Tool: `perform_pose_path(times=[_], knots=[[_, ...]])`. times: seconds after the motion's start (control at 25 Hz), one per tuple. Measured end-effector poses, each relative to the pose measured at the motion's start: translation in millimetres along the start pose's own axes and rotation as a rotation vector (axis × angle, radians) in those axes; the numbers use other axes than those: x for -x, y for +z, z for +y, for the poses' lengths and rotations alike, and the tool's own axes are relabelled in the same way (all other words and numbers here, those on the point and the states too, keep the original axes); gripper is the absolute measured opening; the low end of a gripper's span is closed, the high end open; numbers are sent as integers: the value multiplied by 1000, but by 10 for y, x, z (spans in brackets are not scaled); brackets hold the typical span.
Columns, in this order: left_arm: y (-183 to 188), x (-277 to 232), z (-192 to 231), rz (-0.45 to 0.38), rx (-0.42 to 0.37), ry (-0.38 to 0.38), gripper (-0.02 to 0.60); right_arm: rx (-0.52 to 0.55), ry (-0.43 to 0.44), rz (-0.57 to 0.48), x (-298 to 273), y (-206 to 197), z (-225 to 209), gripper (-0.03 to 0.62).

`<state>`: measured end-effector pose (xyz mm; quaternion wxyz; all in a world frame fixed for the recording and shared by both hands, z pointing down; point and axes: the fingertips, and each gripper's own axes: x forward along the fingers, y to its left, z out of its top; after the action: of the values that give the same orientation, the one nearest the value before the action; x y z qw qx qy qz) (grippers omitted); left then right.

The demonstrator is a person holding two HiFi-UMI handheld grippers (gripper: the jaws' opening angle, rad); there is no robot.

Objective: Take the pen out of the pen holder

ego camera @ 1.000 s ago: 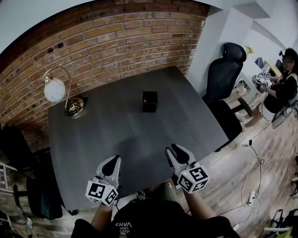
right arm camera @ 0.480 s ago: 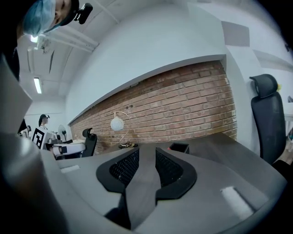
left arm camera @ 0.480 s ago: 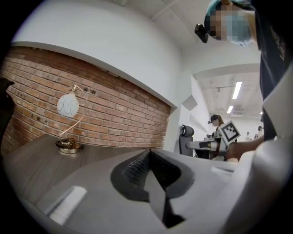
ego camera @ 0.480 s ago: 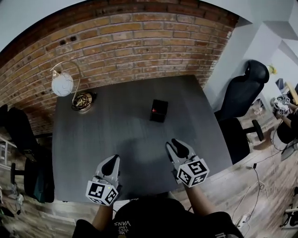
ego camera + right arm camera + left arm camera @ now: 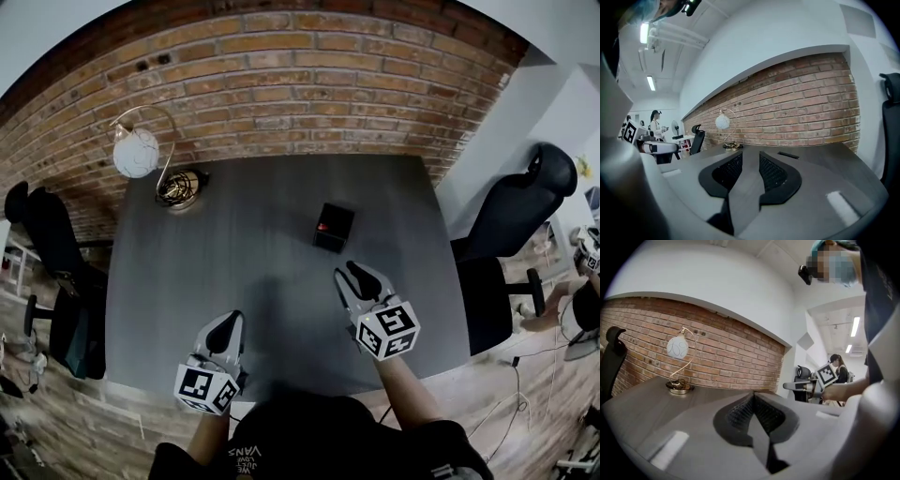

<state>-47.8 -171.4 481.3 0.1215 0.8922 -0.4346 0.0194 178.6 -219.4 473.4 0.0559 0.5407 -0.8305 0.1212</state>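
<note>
A black square pen holder (image 5: 333, 227) stands on the dark grey table (image 5: 244, 253), slightly right of the middle. A small red spot, the end of a pen (image 5: 323, 226), shows inside it. My right gripper (image 5: 359, 275) hovers just in front of the holder and apart from it; a narrow gap shows between its pads and nothing is in it. My left gripper (image 5: 225, 328) hangs over the table's near edge, farther left, with its pads touching at the tips and nothing held. The left gripper (image 5: 753, 398) and the right gripper (image 5: 751, 161) appear in their own views, where the holder cannot be made out.
A lamp with a white globe (image 5: 137, 150) and a brass base (image 5: 178, 187) stands at the table's far left corner, against the brick wall (image 5: 300, 84). Black office chairs stand on the right (image 5: 511, 220) and on the left (image 5: 47, 239). A person (image 5: 840, 371) stands far off.
The head view has swung, so the table now sits more centred. My right gripper is closer to the pen holder than before. The left gripper has kept its place.
</note>
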Motion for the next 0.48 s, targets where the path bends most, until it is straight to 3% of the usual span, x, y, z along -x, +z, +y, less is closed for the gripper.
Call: perform_pose_path(times=[0.48], knots=[[-164, -82, 30, 36, 38, 84, 54, 115, 48, 58, -578, -85, -251, 89]])
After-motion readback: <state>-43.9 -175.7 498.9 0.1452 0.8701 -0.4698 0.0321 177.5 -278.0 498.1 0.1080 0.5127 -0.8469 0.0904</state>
